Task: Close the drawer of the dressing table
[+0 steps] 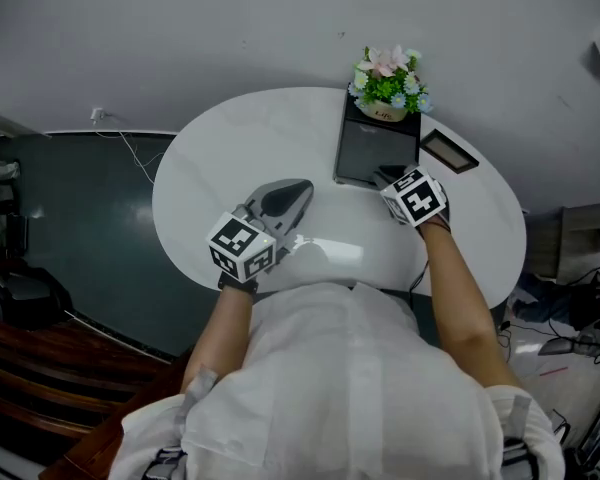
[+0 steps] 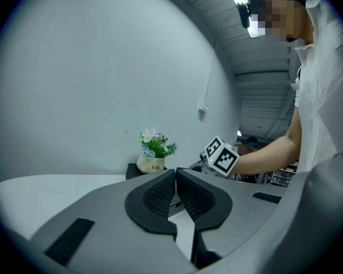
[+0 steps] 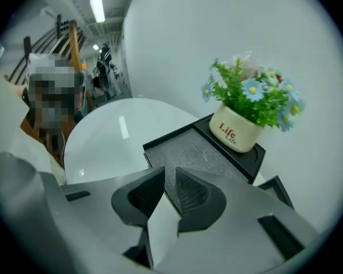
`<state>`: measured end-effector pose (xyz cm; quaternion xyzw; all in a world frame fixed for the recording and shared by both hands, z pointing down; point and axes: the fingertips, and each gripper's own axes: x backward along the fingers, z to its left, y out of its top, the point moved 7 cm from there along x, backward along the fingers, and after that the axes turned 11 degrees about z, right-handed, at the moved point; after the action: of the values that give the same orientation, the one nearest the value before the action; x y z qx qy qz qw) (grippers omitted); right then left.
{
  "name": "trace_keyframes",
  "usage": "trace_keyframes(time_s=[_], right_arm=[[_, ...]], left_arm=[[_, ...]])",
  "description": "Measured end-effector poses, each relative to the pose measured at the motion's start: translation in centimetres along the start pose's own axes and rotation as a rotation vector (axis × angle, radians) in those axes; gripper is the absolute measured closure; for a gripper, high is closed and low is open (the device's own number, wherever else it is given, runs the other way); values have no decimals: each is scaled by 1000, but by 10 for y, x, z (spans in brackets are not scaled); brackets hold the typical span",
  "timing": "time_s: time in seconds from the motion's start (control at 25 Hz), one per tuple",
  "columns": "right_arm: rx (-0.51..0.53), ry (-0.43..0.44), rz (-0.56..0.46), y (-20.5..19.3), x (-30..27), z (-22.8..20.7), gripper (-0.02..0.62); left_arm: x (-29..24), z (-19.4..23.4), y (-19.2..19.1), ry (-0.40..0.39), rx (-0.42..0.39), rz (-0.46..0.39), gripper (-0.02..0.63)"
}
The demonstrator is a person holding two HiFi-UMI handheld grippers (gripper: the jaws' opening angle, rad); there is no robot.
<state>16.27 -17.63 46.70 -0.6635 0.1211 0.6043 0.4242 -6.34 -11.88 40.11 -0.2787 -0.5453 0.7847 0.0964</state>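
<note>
A small black drawer box stands at the back of the white oval table point(image 1: 220, 168), with a pot of flowers point(image 1: 388, 83) on its top. Its drawer point(image 1: 375, 153) is pulled out toward me and shows a grey lined bottom point(image 3: 200, 153). My right gripper point(image 1: 388, 179) hovers over the drawer's front edge, tilted down. Its jaws point(image 3: 170, 171) stand a narrow gap apart with nothing between them. My left gripper point(image 1: 302, 192) rests low over the table to the left of the drawer. In the left gripper view its tips point(image 2: 175, 173) touch and hold nothing.
A flat black frame-like piece point(image 1: 448, 150) lies on the table right of the drawer box. The pale wall rises just behind the flowers point(image 3: 248, 99). Dark floor and cables lie to the left of the table, clutter to the right.
</note>
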Motion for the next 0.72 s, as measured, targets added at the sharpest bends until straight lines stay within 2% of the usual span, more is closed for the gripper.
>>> trace_keyframes(time_s=[0.16,0.4,0.52,0.72], right_arm=[[-176,-13,-182,-18,32,-4,545],[-354,-56,-413,-53,80,4,557],[-411,-78,-512,-68,103,12,563],[-471,-154,-619,-92,136,19,569]], left_arm=[[-1,0,6,0,-8,-9,584],[0,-3,11,6,-12,-18,584],[2,-6,12,8,-17,-21,584],[5,-8,16,18,-26,-26,584]])
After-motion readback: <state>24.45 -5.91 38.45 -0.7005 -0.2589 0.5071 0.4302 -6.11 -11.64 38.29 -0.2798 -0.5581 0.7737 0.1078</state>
